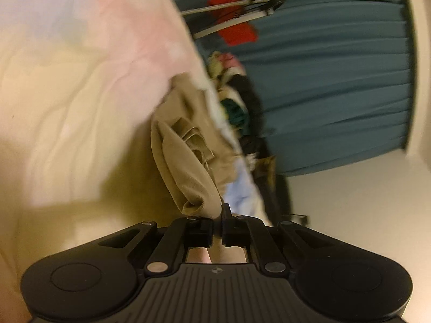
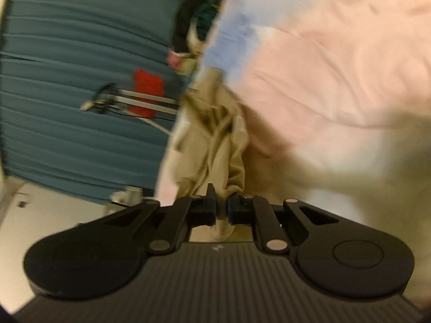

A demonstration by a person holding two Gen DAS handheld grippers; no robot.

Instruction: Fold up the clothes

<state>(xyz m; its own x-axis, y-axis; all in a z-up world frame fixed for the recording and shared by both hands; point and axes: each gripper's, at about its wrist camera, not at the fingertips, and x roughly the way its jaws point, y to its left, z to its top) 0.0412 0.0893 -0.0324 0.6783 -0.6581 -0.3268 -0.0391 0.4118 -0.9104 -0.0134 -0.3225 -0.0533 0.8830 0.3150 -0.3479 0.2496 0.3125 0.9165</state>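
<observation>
A crumpled beige garment (image 1: 186,145) lies on the pastel bedsheet (image 1: 80,94), and both views are tilted and blurred. My left gripper (image 1: 218,212) is shut on an edge of this beige cloth, which bunches up right at the fingertips. The right wrist view shows the same beige garment (image 2: 218,145) stretching away from my right gripper (image 2: 221,202), which is shut with a fold of the cloth pinched between its jaws. Fabric passes down through the gap behind the fingers there.
A heap of mixed clothes (image 1: 237,102) sits beyond the garment at the bed's edge. A teal pleated curtain (image 1: 336,80) hangs behind, with a red item (image 1: 234,24) and metal stand legs (image 1: 237,8) before it. A pale wall (image 1: 363,202) fills the lower right.
</observation>
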